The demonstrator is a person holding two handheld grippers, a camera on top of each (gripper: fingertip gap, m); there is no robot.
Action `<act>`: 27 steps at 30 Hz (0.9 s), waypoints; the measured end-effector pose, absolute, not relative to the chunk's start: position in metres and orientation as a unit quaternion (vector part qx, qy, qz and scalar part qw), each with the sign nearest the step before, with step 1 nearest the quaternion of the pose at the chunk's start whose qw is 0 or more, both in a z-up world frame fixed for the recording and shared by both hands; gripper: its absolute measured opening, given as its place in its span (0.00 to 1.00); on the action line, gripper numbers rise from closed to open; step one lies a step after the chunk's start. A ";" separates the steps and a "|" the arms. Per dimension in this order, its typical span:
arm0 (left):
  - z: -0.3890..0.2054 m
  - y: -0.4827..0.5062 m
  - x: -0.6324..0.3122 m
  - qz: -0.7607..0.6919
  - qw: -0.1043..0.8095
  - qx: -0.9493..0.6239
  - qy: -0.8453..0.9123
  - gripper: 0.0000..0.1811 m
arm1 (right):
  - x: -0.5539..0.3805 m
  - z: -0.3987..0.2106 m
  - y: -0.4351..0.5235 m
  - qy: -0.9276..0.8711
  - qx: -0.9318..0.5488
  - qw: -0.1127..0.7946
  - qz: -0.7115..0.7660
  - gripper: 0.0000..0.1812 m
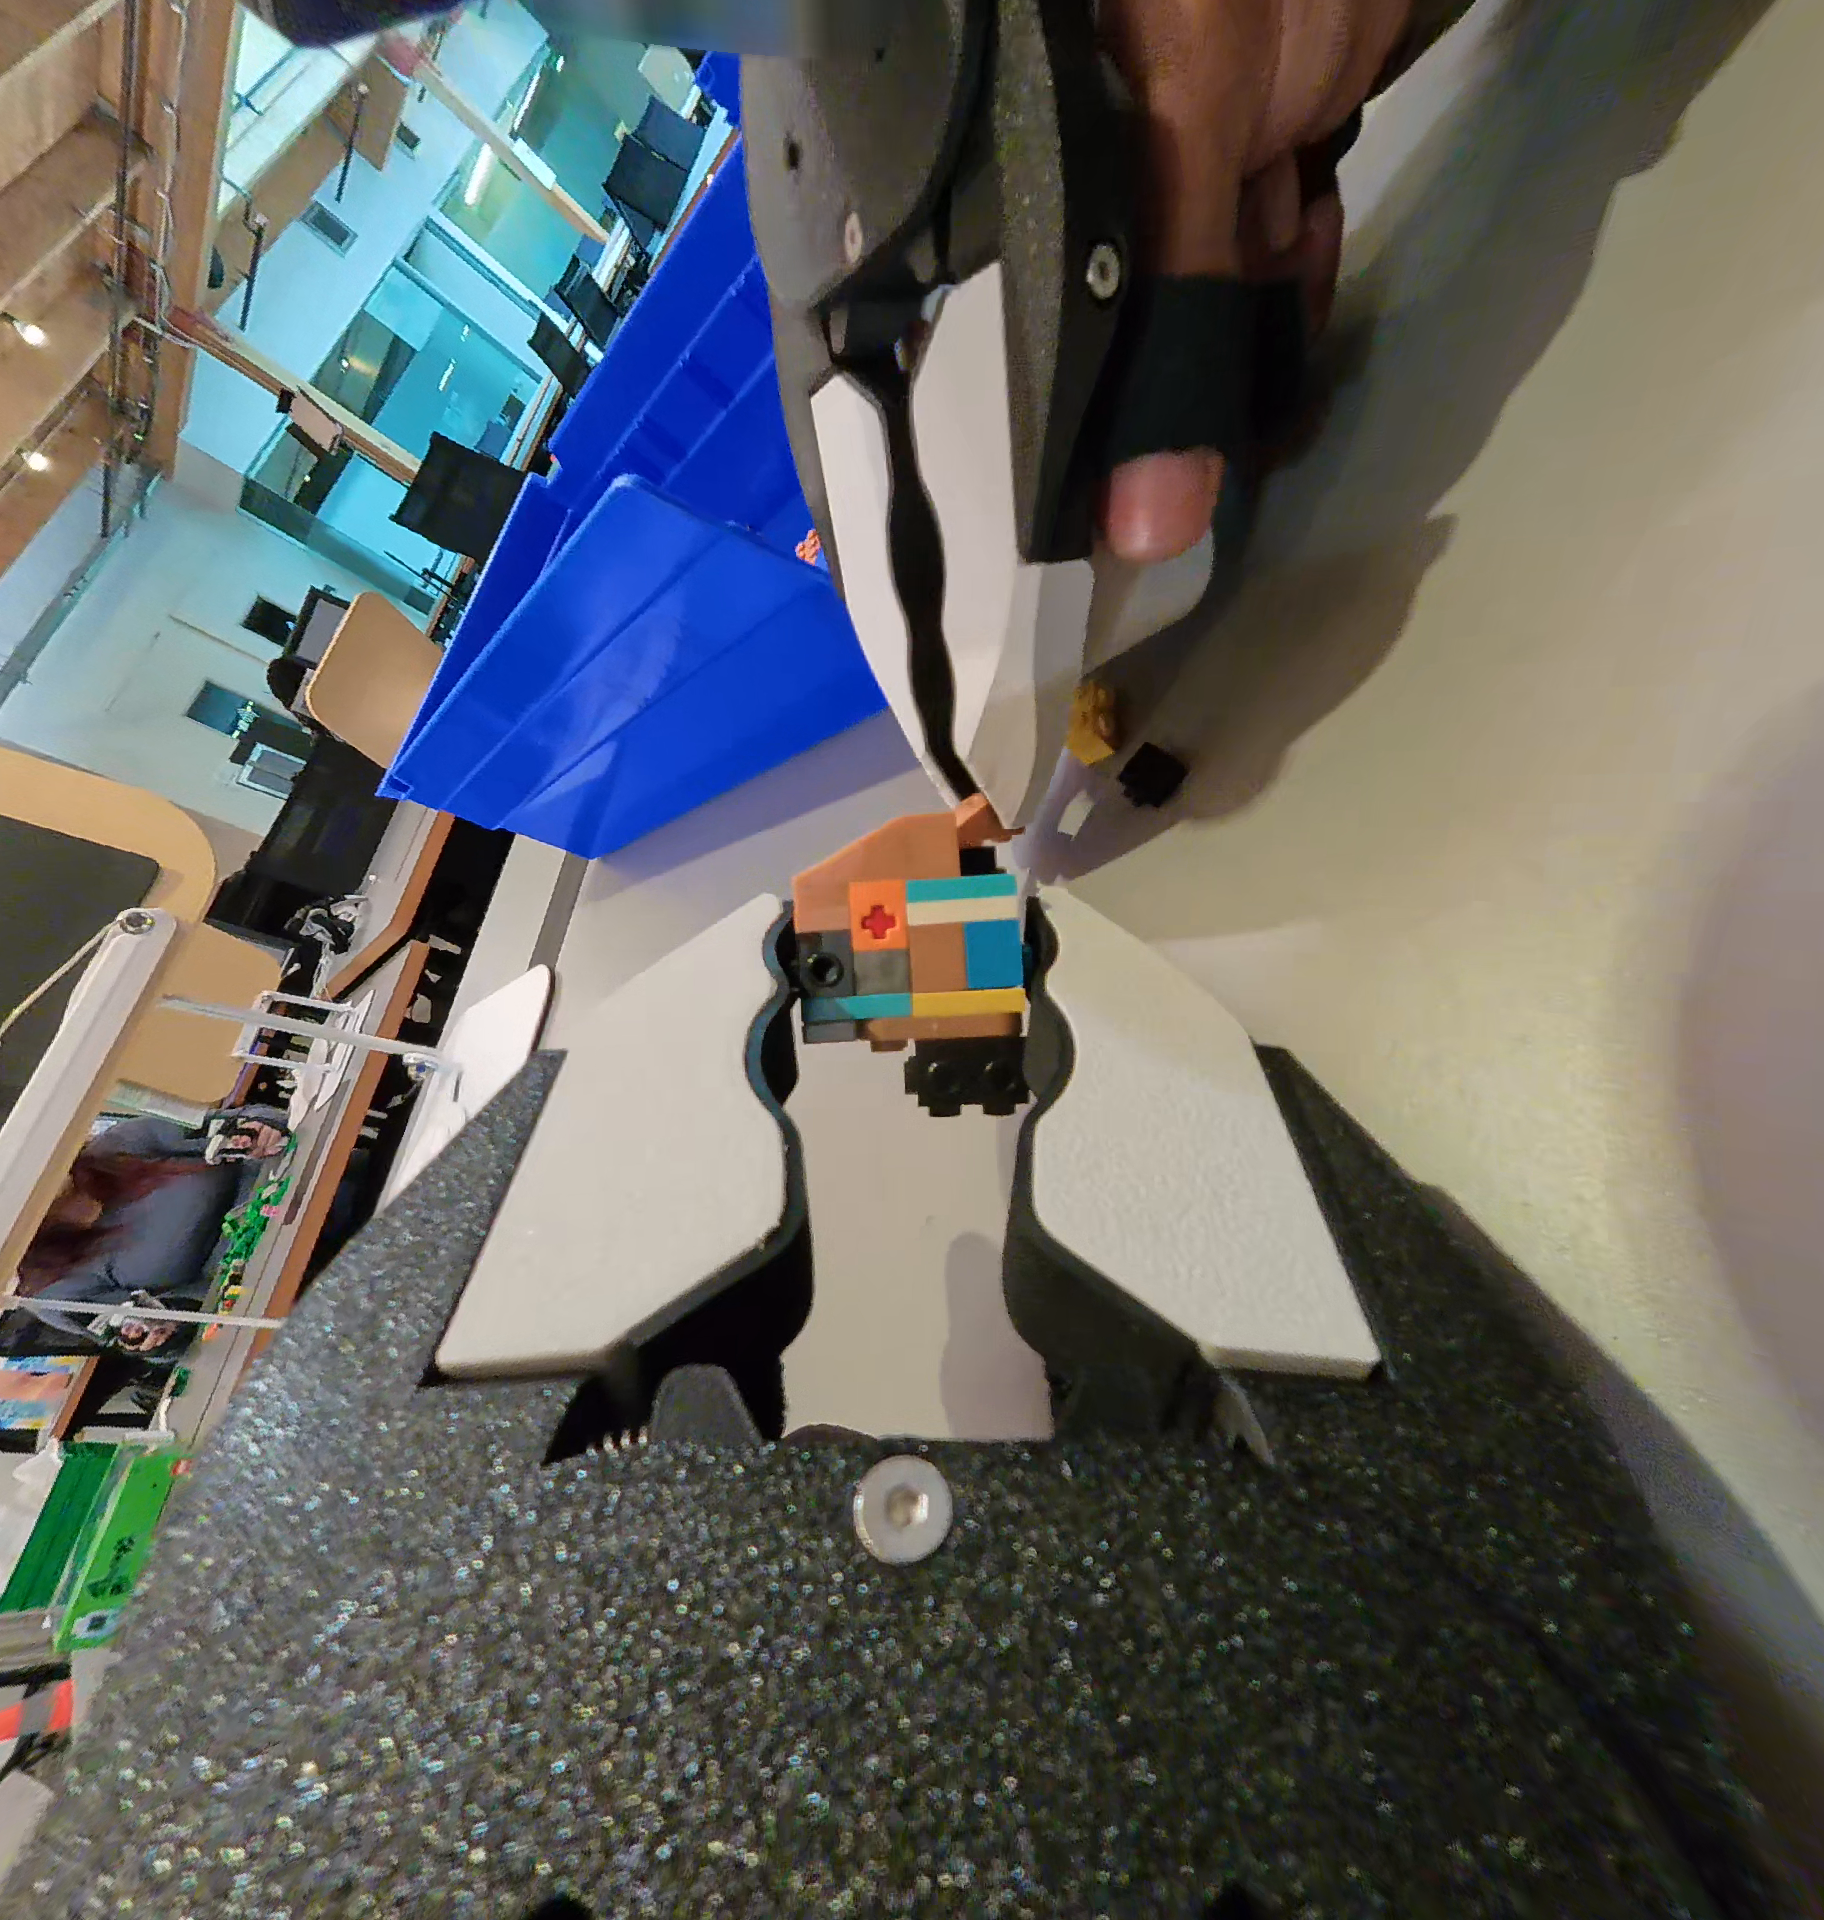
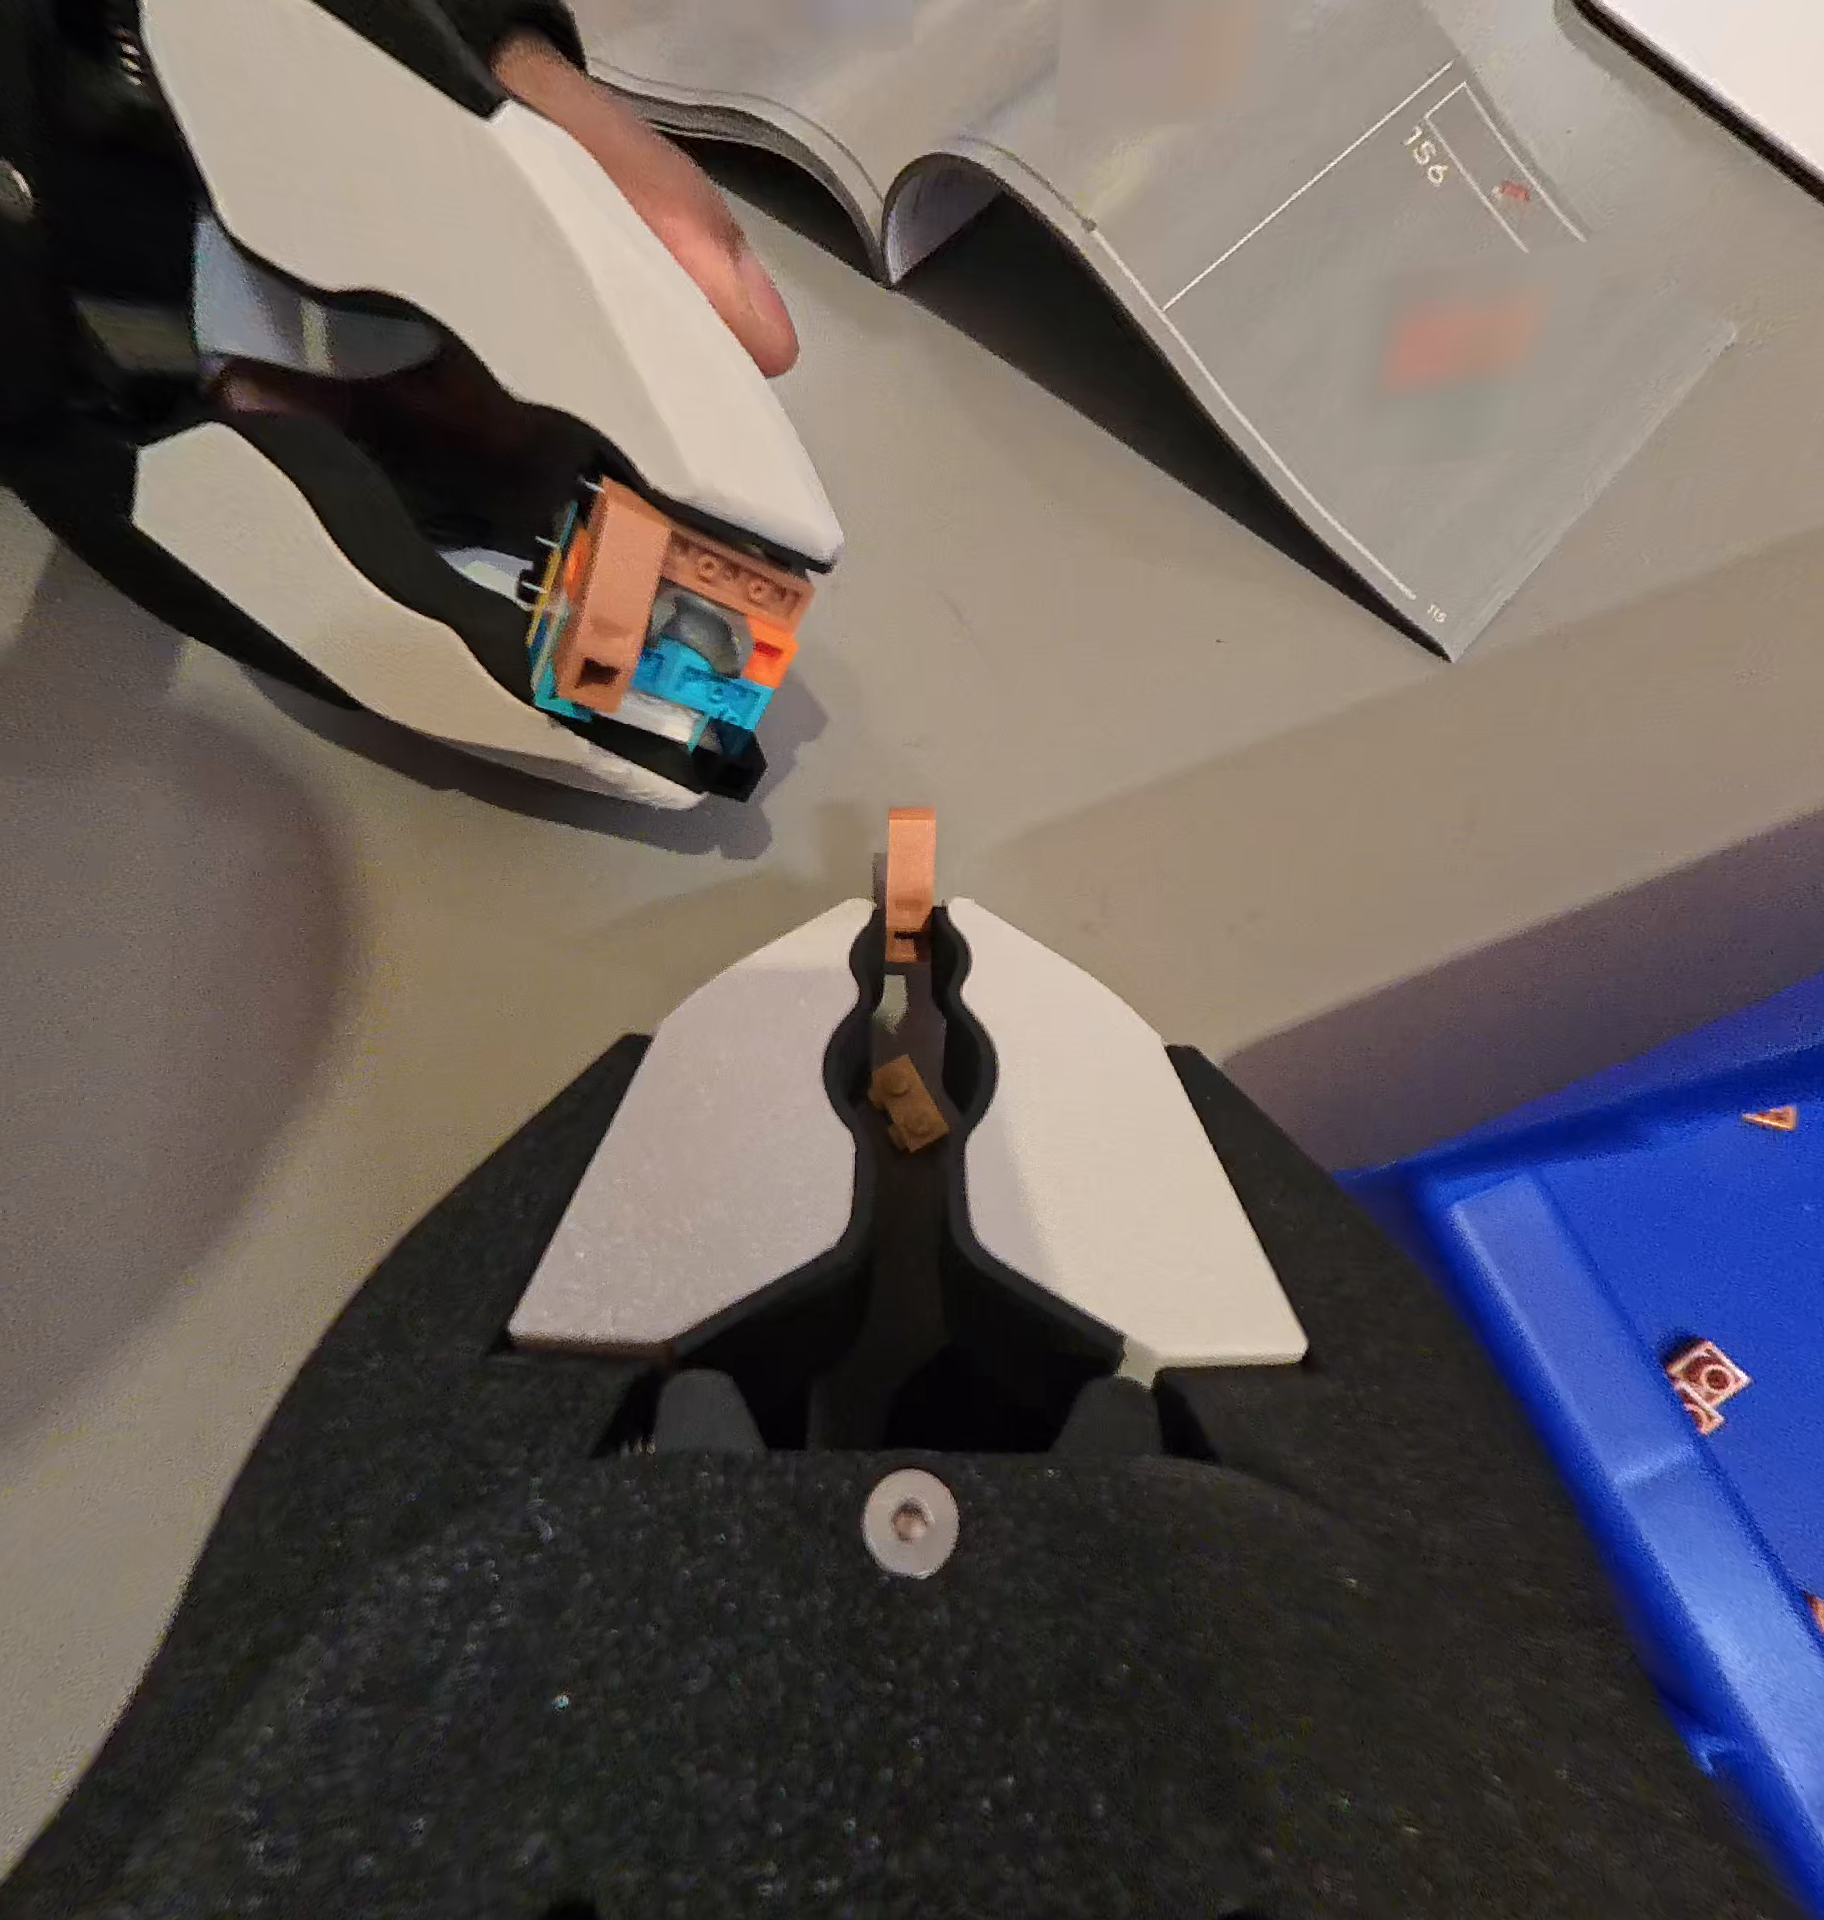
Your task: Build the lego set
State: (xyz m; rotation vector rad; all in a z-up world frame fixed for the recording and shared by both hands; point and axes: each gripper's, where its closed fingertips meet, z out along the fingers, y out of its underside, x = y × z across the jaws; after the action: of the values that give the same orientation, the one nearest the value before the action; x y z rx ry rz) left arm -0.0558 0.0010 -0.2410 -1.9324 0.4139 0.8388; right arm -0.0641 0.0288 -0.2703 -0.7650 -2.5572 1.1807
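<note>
Left gripper (image 1: 913,987) clamped on the model (image 1: 913,961) to keep it steady, right gripper (image 2: 906,925) pinching a brown piece (image 2: 908,868), model at ten o'clock.

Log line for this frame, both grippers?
left hand-held gripper: shut on lego block | right hand-held gripper: shut on brown piece | pieces apart in right wrist view | blue bin alongside

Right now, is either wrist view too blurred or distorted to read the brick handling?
Left wrist view: heavy fisheye bending, assembly sharp, right gripper slightly smeared. Right wrist view: brown piece crisp, left gripper motion-blurred, booklet soft, table shadowed.
</note>
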 end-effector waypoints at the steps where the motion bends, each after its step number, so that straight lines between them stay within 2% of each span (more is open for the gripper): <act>1: -0.241 0.001 -0.056 0.341 0.477 -0.792 0.168 0.23 | -0.064 -0.270 0.029 -0.871 -0.259 0.112 0.401 0.04; 10: -0.245 0.001 -0.053 0.313 0.486 -0.801 0.158 0.23 | -0.065 -0.274 0.031 -0.880 -0.241 0.145 0.382 0.04; 22: -0.242 -0.001 -0.054 0.263 0.516 -0.806 0.125 0.23 | -0.061 -0.273 0.028 -0.883 -0.228 0.136 0.386 0.05; 27: -0.238 -0.002 -0.054 0.232 0.533 -0.806 0.107 0.23 | -0.057 -0.254 0.018 -0.869 -0.181 0.152 0.434 0.06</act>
State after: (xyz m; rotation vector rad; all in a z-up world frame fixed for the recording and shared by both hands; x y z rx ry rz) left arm -0.0536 -0.0020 -0.2384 -1.9218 0.2543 0.5539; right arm -0.0567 0.0182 -0.2539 -0.5202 -2.4941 1.2452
